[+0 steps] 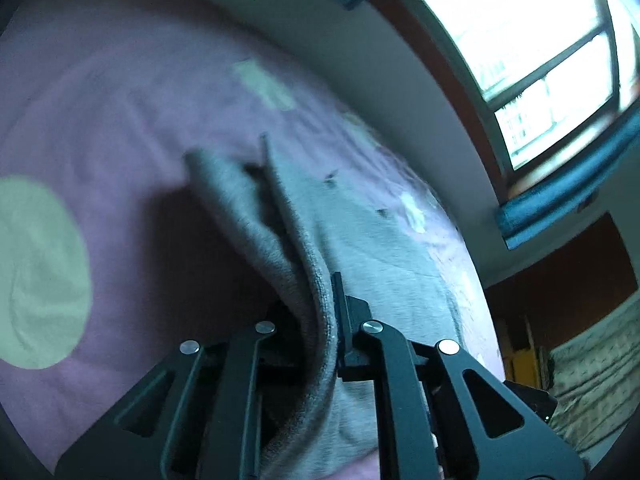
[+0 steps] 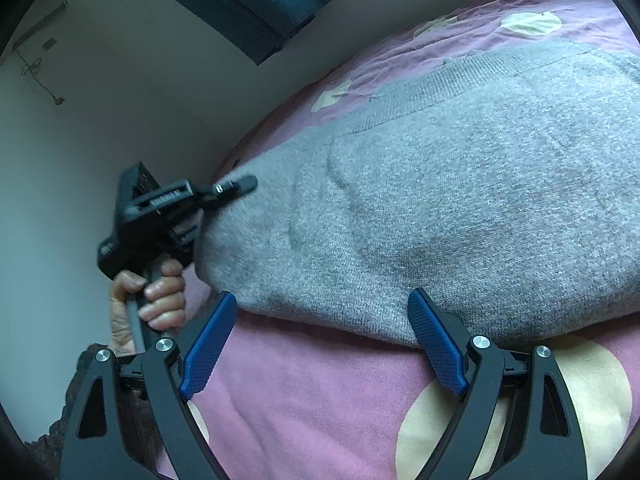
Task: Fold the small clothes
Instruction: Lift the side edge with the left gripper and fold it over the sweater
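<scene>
A grey knitted garment (image 2: 460, 200) lies spread on a pink bed cover (image 2: 300, 380). In the left wrist view my left gripper (image 1: 322, 308) is shut on a raised fold of the garment (image 1: 280, 220), which hides the left finger. The right wrist view shows the left gripper (image 2: 236, 186) clamped on the garment's left edge, with a hand (image 2: 160, 292) around its handle. My right gripper (image 2: 322, 298) stands open at the garment's near edge. Its blue pads (image 2: 208, 344) sit wide apart, with nothing pressed between them.
The pink cover has large cream dots (image 1: 36, 272). A pale wall (image 2: 100, 120) runs close along the bed's left side, with a teal curtain (image 2: 248, 0) above. A bright window (image 1: 540, 60) is at the far right, and another bed (image 1: 600, 380) is below it.
</scene>
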`<state>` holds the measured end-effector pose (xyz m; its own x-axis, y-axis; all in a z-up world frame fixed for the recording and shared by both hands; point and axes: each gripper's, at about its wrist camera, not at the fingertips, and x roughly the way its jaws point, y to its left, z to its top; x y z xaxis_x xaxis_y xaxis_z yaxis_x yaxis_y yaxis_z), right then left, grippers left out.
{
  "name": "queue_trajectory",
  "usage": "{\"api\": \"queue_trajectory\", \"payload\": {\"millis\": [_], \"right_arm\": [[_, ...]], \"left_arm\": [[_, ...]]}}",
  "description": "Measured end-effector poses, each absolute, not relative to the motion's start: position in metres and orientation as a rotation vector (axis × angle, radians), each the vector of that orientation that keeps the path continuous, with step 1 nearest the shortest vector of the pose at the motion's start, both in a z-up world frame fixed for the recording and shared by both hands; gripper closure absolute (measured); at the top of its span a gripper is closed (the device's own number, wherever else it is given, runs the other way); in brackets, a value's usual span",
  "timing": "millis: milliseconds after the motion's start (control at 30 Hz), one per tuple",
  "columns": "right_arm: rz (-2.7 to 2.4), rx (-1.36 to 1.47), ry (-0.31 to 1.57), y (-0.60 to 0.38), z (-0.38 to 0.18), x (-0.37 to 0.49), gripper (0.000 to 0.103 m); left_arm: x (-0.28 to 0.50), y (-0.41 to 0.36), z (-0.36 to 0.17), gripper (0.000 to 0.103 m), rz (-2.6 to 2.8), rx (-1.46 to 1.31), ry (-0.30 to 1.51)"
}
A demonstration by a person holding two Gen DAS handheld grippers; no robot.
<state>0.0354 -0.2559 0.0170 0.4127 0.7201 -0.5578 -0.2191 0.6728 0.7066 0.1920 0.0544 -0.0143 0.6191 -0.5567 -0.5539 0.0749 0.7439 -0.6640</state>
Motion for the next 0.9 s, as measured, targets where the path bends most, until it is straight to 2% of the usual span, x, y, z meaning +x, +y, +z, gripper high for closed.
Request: {"api": "queue_trajectory", "payload": {"millis": [200,500,800,900], "right_arm": [[0.61,0.639,1.004,-0.274,0.024,0.031,0.017],[0.574,0.572,1.049,-0.327,0.024,-0.007,0.017],[0.614,0.581,1.026,-0.356,0.021,-0.048,0.017],[0.636,0.582,1.019,-0.36,0.023,-0.059,0.017]], "left_arm": [[0.202,0.0,0.021,0.093,-0.416,-0.533,0.828],[0.218,-0.092,0.04,0.093,-0.463,-0.421,0.865],[0.228,-0.181,0.009,0.092,-0.44,-0.256,0.942],[0.229,-0.197,0.001,0.087,-0.466,-0.258,0.964]]}}
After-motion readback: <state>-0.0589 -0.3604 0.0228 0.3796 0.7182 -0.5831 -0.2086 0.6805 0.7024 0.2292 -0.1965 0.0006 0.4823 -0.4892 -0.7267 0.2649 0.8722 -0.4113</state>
